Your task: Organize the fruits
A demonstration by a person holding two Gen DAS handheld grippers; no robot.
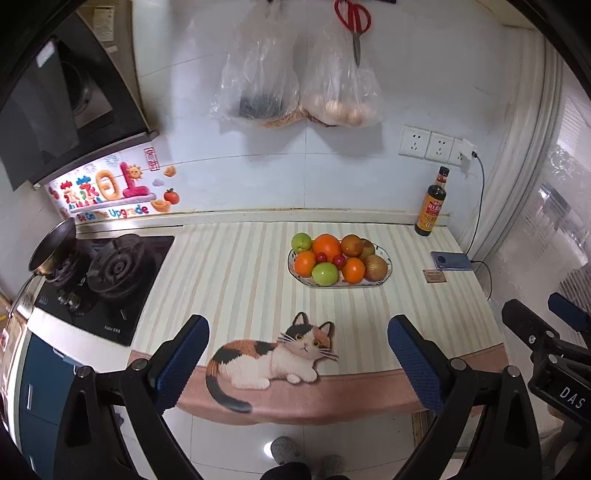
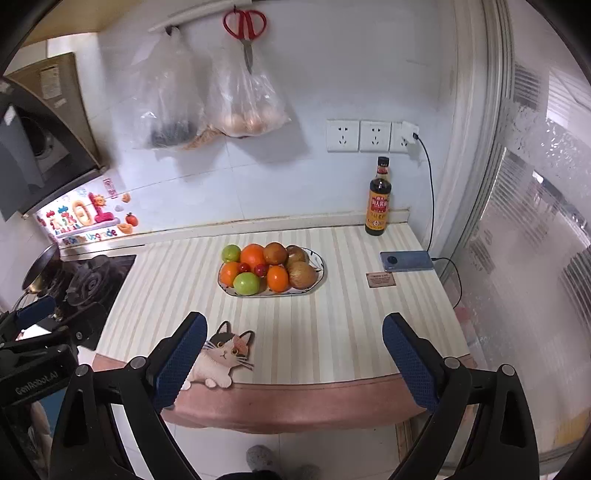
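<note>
Left wrist view, left gripper point(image 1: 298, 363) spread wide and empty, fruit point(image 1: 326, 246) heaped on plate point(image 1: 385, 252) at 12 o'clock on mat point(image 1: 236, 273), right gripper point(image 2: 294, 363) likewise released, bottle point(image 2: 378, 197) at 1 o'clock.

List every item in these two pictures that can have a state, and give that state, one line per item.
left gripper: open, empty
right gripper: open, empty
fruit plate: heaped with fruit
sauce bottle: upright, capped
phone: flat, cable plugged in
scissors: hanging, closed
plastic bags: hanging, filled
frying pan: tilted on the stove
</note>
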